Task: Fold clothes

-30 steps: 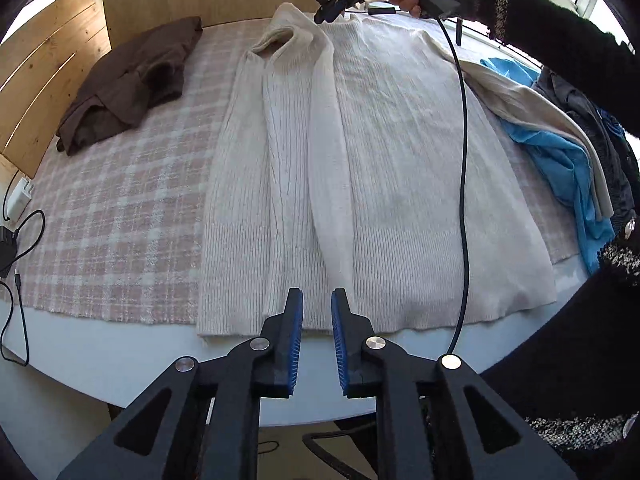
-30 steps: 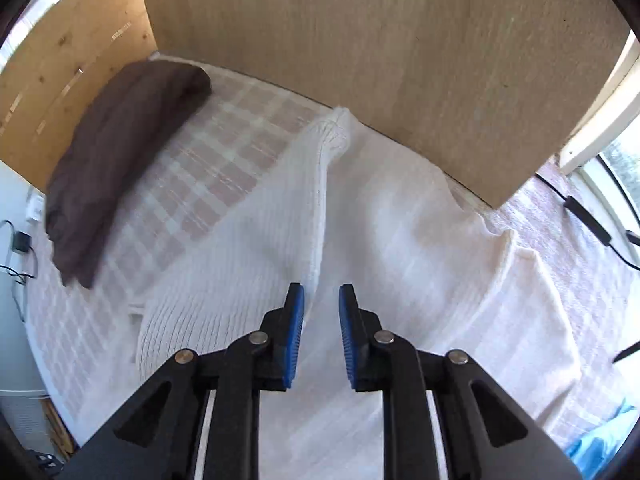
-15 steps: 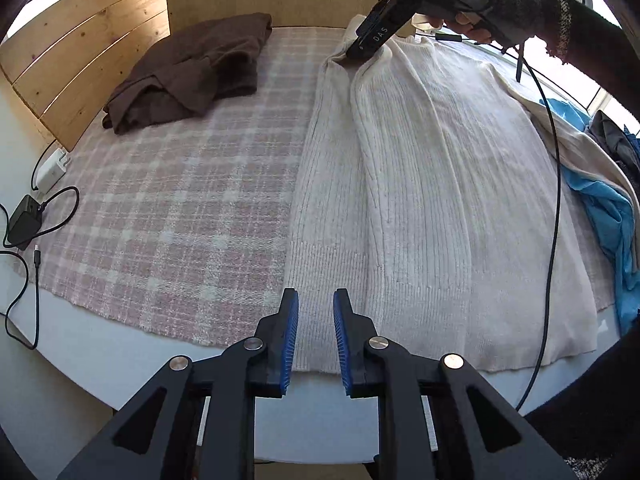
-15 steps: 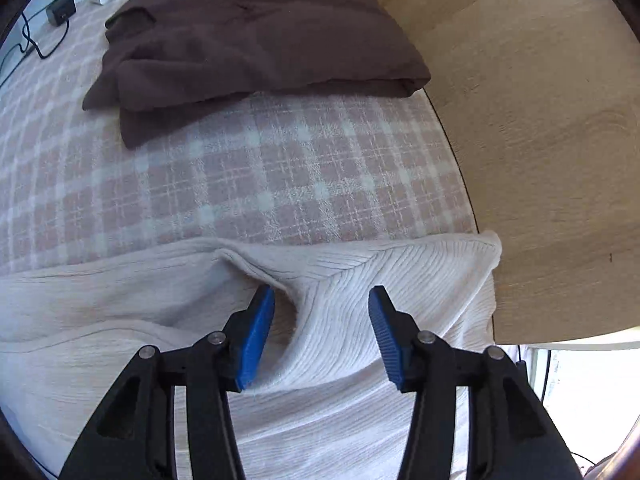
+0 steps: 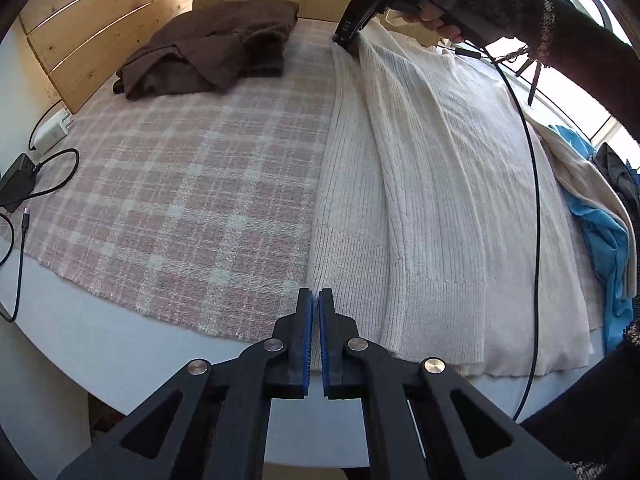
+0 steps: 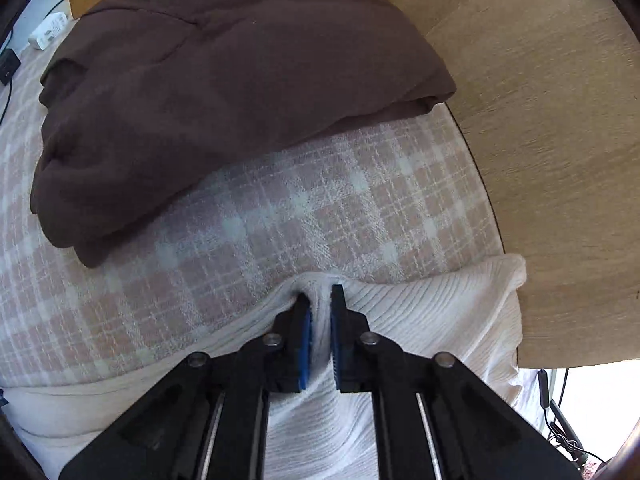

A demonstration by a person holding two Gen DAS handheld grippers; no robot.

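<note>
A cream ribbed sweater [image 5: 432,184] lies flat on the pink plaid cloth [image 5: 192,184], its left side folded in lengthwise. My left gripper [image 5: 315,300] is shut on the sweater's near left hem corner at the table's front edge. My right gripper [image 6: 319,300] is shut on a pinch of the sweater's far left edge [image 6: 420,320] near the shoulder. It also shows in the left wrist view [image 5: 348,36], held by a hand at the sweater's far end.
A folded brown garment [image 5: 208,48] lies at the far left, close to the right gripper [image 6: 224,92]. A wooden wall [image 6: 540,120] stands behind the table. A pile of blue and beige clothes [image 5: 600,216] sits at the right. A charger and cables [image 5: 24,184] lie at the left edge.
My left gripper moved left to the hem corner and closed on it. My right gripper went down to the sweater's far left edge and closed on it from wide open.
</note>
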